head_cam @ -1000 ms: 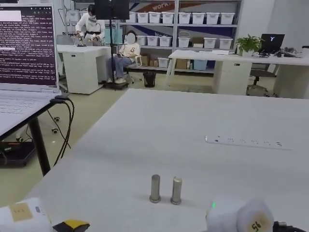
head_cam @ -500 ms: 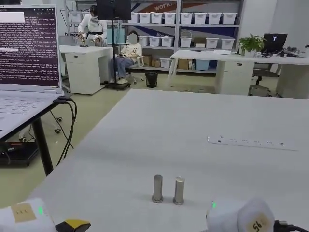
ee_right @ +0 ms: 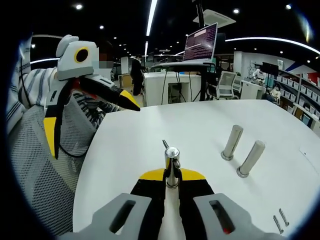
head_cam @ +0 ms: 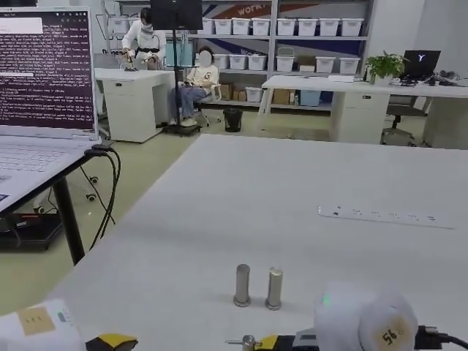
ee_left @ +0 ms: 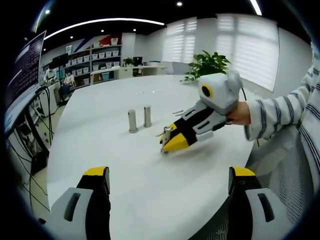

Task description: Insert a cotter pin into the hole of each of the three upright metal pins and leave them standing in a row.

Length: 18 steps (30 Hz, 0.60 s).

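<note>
While the right hand-held gripper [ee_right: 171, 177] clenches a metal pin [ee_right: 172, 162] at the bottom centre of its view, two more pins [head_cam: 242, 284] stand upright side by side on the counter [head_cam: 292, 190]; the left hand-held gripper [ee_left: 170, 175] is released, jaws wide apart

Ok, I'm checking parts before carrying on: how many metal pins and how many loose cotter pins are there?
Standing metal pins: 2
Metal pin held in right claw: 1
Loose cotter pins: 2
Total: 5
</note>
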Motion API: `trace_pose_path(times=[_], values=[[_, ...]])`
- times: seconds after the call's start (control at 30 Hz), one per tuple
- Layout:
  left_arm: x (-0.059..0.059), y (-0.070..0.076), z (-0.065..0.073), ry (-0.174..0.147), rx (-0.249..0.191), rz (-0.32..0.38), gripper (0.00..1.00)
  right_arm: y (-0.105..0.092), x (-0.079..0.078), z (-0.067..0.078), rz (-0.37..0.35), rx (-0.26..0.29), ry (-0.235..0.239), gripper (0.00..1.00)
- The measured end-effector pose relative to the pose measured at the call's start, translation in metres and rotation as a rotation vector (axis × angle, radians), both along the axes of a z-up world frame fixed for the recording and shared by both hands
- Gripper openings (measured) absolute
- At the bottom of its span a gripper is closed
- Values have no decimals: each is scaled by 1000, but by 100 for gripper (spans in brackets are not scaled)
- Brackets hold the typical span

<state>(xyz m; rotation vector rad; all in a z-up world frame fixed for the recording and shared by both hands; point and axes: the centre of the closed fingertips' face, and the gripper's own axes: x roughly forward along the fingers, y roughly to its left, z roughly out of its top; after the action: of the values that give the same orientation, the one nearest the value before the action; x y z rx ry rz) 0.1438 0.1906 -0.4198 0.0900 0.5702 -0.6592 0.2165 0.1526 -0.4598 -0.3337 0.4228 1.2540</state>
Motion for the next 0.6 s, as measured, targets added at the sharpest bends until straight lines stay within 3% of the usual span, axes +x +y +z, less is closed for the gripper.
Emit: trace_pose_path(times=[0.23,0.47,0.6], values=[[1,-1,3,-4,-11,3,98,6,12,-3,-3,-2,9,4],[2,1,9,-14,-39,18,99,6,13,-10,-6,-5,32,4],[3,2,10,-19,-31,18,99,6,14,-12,-10,-4,34,4]])
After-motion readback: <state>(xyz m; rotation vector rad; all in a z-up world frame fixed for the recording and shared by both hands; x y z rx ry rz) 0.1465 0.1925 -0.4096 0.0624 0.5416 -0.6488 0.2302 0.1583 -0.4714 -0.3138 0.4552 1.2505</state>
